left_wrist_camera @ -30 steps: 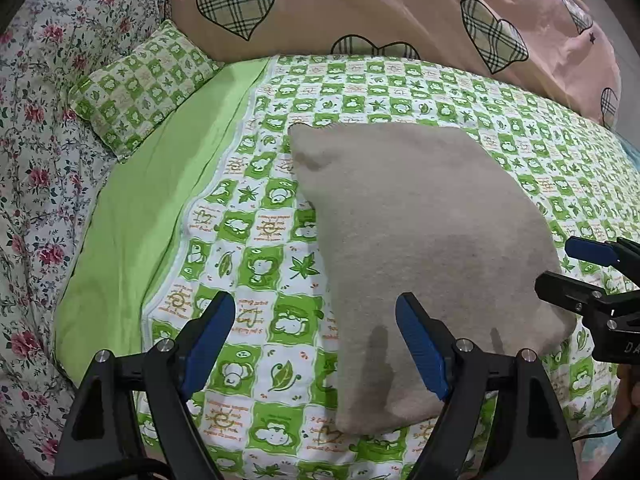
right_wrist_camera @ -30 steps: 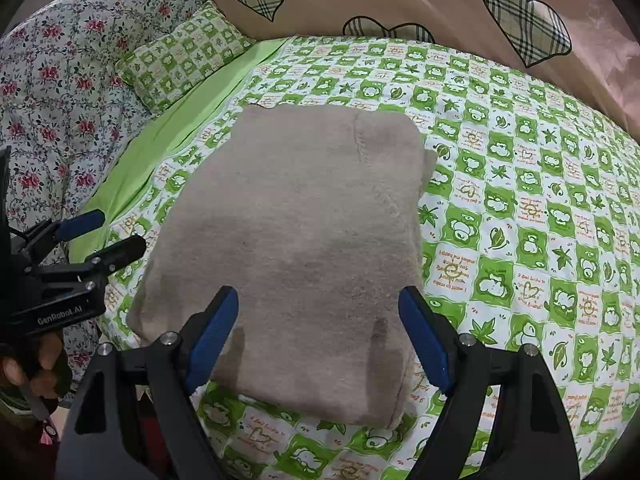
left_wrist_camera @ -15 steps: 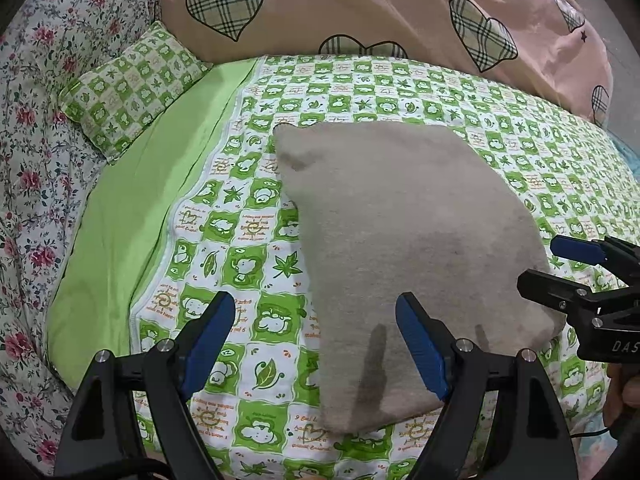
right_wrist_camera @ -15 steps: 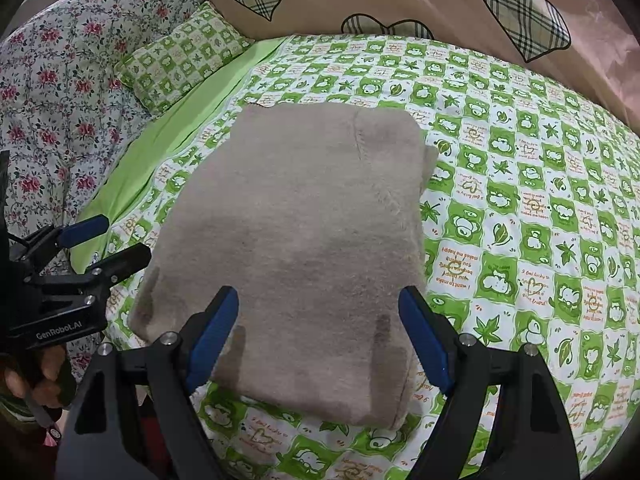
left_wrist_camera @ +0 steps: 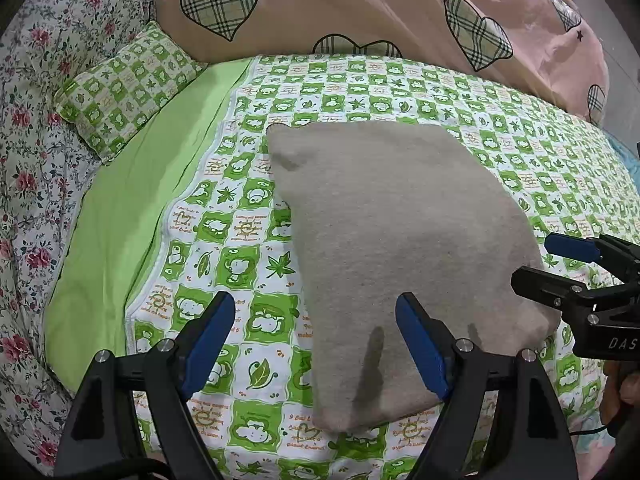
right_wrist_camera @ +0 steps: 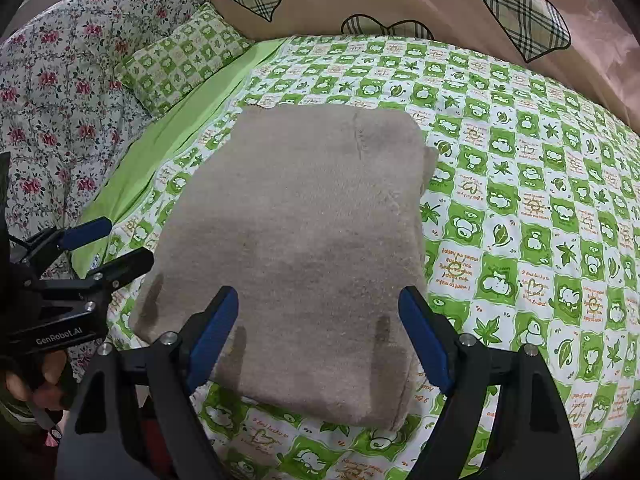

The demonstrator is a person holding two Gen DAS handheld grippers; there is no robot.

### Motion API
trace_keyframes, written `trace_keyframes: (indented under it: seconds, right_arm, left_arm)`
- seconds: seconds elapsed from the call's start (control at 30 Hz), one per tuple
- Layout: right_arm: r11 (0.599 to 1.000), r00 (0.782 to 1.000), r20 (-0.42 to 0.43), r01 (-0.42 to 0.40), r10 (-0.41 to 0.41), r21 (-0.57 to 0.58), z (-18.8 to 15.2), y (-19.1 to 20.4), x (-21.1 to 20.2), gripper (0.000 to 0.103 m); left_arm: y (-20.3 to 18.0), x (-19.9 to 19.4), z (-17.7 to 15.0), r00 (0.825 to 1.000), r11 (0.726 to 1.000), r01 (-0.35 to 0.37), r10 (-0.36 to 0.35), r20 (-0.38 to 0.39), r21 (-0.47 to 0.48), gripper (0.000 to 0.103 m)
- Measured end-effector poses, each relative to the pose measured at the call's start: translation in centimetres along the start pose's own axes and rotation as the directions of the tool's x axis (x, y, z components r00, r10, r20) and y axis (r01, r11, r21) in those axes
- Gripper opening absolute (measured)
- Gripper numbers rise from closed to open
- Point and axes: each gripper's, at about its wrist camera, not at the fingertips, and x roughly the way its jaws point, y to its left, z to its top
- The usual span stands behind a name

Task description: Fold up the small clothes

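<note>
A beige garment [left_wrist_camera: 400, 232] lies folded into a flat rectangle [right_wrist_camera: 304, 240] on the green checked bed sheet [right_wrist_camera: 520, 208]. My left gripper [left_wrist_camera: 315, 316] hovers over the garment's near left corner, jaws open, with nothing between its blue pads. My right gripper [right_wrist_camera: 318, 312] hangs above the garment's near edge, also open and holding nothing. Each gripper shows in the other's view: the right gripper [left_wrist_camera: 544, 262] at the garment's right edge, the left gripper [right_wrist_camera: 124, 240] at its left edge. Neither touches the cloth.
A small green checked pillow [left_wrist_camera: 124, 92] lies at the far left on a plain green strip [left_wrist_camera: 132, 208]. A pink quilt with plaid hearts [left_wrist_camera: 360, 8] is piled along the back. A floral cover [left_wrist_camera: 32, 120] runs down the left. A person's hand [right_wrist_camera: 44, 376] grips the left handle.
</note>
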Motion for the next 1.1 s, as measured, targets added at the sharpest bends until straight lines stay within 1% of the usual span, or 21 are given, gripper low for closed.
trace_keyframes:
  seconds: [1.1]
  right_arm:
    - [1.0, 1.0, 0.012, -0.007, 0.007, 0.002, 0.25, 0.51, -0.54, 0.083]
  left_arm:
    - [0.17, -0.66, 0.2, 1.0, 1.0, -0.003, 0.003, 0.011, -0.001, 0.083]
